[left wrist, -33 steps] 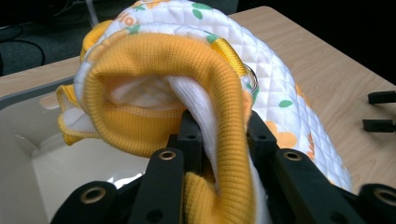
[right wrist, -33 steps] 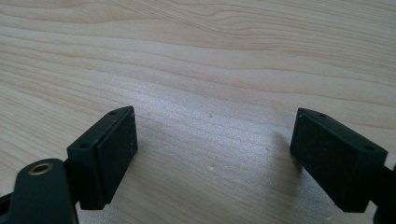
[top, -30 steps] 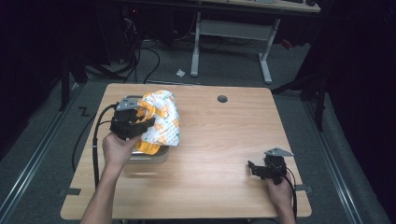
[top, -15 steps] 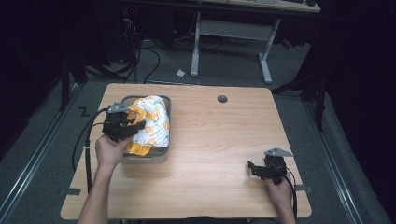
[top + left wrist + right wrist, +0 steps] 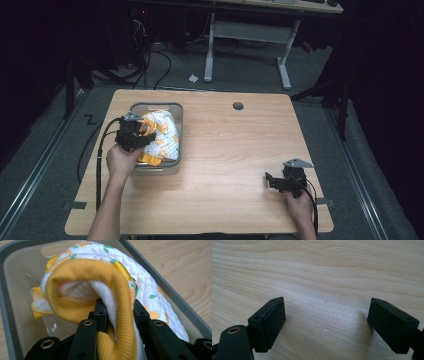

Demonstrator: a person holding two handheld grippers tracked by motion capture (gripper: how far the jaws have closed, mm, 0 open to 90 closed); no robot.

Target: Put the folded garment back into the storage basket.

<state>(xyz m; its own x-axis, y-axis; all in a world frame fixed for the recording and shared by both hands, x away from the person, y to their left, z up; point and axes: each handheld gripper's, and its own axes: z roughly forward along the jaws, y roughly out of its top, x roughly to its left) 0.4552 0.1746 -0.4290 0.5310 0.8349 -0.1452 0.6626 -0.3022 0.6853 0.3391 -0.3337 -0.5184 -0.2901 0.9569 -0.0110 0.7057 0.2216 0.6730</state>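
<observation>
Wooden tabletop (image 5: 235,165), dark room: my left claw (image 5: 117,315) clamps the yellow cuff of a quilted garment (image 5: 160,135) lying in the grey bin (image 5: 177,117), long axis running near-to-far. I'd seat it low before releasing. Right claw (image 5: 325,320) rests apart, empty.

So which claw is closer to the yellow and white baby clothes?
The left claw: it is shut on the yellow and white quilted garment in the grey plastic bin. The right claw sits open near the table's opposite corner.
</observation>
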